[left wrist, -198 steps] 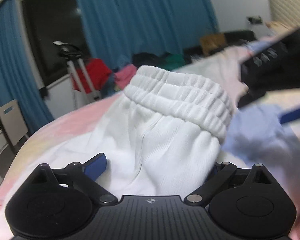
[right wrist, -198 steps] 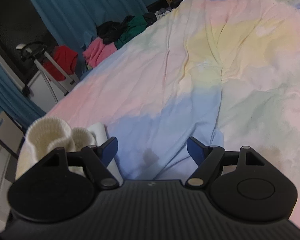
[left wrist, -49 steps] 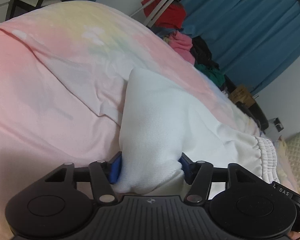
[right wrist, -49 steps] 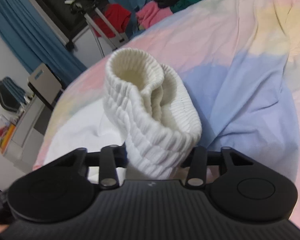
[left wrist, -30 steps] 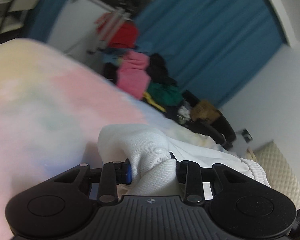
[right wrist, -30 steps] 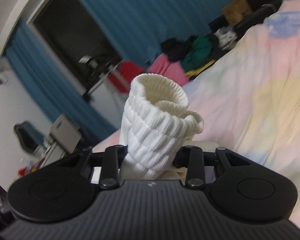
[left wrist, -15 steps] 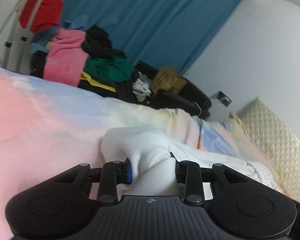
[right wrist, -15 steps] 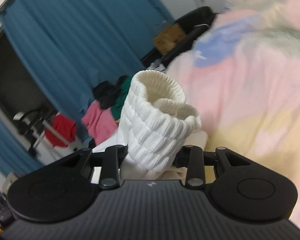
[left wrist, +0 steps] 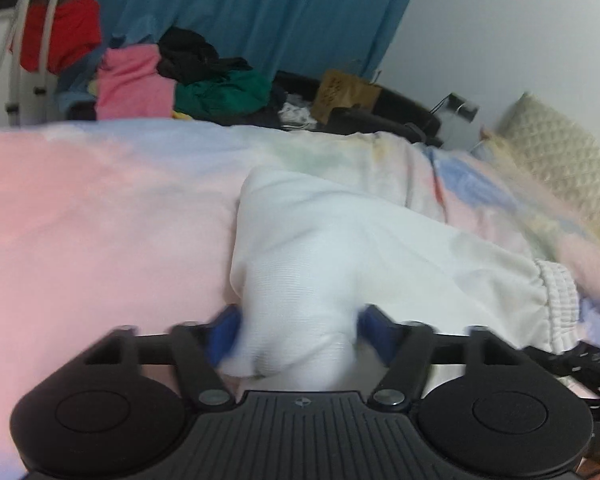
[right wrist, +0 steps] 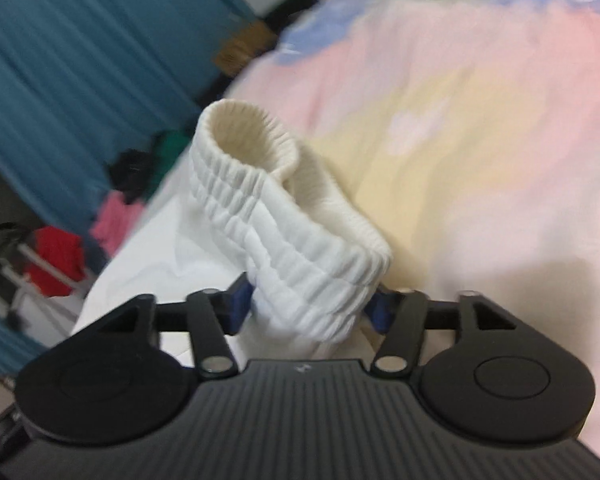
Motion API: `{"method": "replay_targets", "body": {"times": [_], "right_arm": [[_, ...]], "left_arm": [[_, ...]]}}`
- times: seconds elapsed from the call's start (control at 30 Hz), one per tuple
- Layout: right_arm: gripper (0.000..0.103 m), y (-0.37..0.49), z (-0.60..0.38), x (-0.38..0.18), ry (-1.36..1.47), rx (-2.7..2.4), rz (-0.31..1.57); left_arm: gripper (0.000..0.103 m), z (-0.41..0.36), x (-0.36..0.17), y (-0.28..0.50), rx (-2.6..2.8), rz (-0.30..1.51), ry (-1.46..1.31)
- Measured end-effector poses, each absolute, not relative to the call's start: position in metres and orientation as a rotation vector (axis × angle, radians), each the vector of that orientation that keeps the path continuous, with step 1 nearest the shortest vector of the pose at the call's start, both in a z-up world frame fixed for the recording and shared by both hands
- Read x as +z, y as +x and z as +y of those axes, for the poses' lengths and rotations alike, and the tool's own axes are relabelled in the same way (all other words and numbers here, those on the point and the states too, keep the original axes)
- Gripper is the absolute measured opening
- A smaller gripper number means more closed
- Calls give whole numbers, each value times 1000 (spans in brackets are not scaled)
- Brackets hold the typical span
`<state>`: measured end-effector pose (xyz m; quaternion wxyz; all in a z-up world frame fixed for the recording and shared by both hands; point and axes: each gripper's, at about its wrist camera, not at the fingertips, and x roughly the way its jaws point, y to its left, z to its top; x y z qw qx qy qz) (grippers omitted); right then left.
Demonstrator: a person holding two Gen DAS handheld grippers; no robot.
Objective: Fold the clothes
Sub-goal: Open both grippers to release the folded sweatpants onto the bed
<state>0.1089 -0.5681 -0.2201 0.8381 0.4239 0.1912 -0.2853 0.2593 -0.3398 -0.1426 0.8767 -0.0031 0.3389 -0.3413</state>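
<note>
A pair of white shorts (left wrist: 340, 240) lies on the pastel bedspread (left wrist: 100, 220). In the left wrist view my left gripper (left wrist: 298, 330) has its blue pads spread partly apart around a bunched hem corner of the shorts; the frame is blurred. In the right wrist view my right gripper (right wrist: 310, 304) has its pads on either side of the ribbed elastic waistband (right wrist: 284, 236), which curls up in a loop above the jaws. The waistband also shows at the right in the left wrist view (left wrist: 556, 304).
A pile of pink, green and black clothes (left wrist: 180, 84) sits beyond the bed's far edge under blue curtains (left wrist: 252, 12). A drying rack with a red garment (left wrist: 56, 32) stands at the left. A quilted headboard (left wrist: 560, 168) is at the right.
Both grippers swung with the shorts toward the headboard side and lowered them onto the bedspread. The jaws of both grippers have widened; the fabric spreads out more between them.
</note>
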Motion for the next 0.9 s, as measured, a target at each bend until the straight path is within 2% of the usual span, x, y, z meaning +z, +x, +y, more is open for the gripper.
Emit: {"method": "replay_targets", "body": {"times": [0.1,0.17,0.3,0.37,0.4,0.43,0.67,0.9], "right_arm": [[65,91,-559,-191,851,-645,431],[65,79,-555,-169,810,-650,430],[66,49,-538,-124,722,-571,399],[75,33,-526,-102,664,-534,373],[83,26,-520,-91,631,-520,361],[85,20,-513,-80,597,-505,349],[87,-26,-464,-32,453,-390,326],[87,-67,-410,-27,321,-353,276]], "left_arm": [[91,-343,-109,231,-698,668,84],[103,-337,-82,206,-700,625,94],[103,-323,-33,154,-713,539,123],[103,-315,-10,129,-720,500,128],[103,-310,0,116,-721,482,123],[103,-303,9,103,-719,460,124],[103,-259,52,16,-694,392,138],[103,-219,60,-49,-666,354,143]]}}
